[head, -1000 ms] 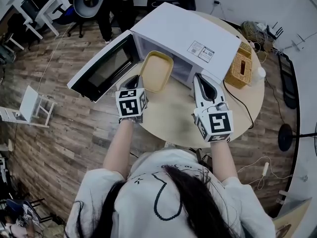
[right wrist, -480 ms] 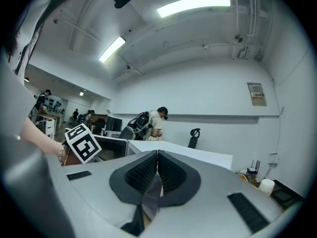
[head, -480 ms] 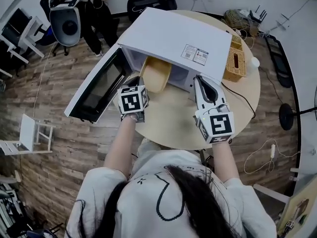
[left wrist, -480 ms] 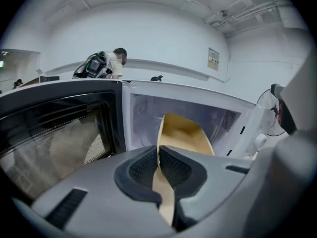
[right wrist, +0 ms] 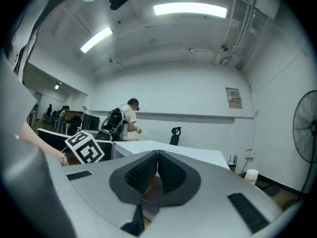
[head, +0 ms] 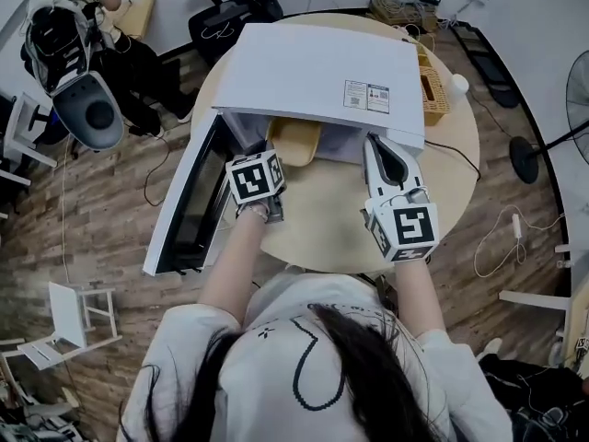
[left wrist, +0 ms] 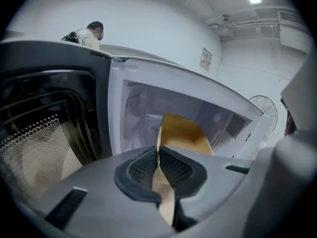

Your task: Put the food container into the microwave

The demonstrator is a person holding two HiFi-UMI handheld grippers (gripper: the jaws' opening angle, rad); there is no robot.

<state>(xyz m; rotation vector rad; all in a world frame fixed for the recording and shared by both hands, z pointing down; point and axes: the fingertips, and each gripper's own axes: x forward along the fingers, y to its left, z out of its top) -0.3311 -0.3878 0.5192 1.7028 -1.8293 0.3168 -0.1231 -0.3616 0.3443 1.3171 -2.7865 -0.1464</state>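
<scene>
A shallow yellow food container [head: 294, 142] is held tilted, its far half inside the white microwave [head: 313, 72], whose door [head: 189, 205] hangs open to the left. My left gripper [head: 264, 153] is shut on the container's near rim. In the left gripper view the container [left wrist: 184, 132] sticks out past my left gripper [left wrist: 158, 156] into the lit cavity [left wrist: 143, 108]. My right gripper [head: 375, 145] hovers shut at the microwave's front right corner. In its own view my right gripper [right wrist: 157, 158] holds nothing.
The microwave stands on a round wooden table [head: 322, 224]. A wicker box [head: 433, 99] and a small white object [head: 457, 84] sit to its right, with a black cable behind. A standing fan [head: 575, 90] and office chairs [head: 221, 12] surround the table.
My left gripper has pushed the yellow container forward, from in front of the opening to partly inside the cavity. The right gripper has stayed beside the microwave's front right.
</scene>
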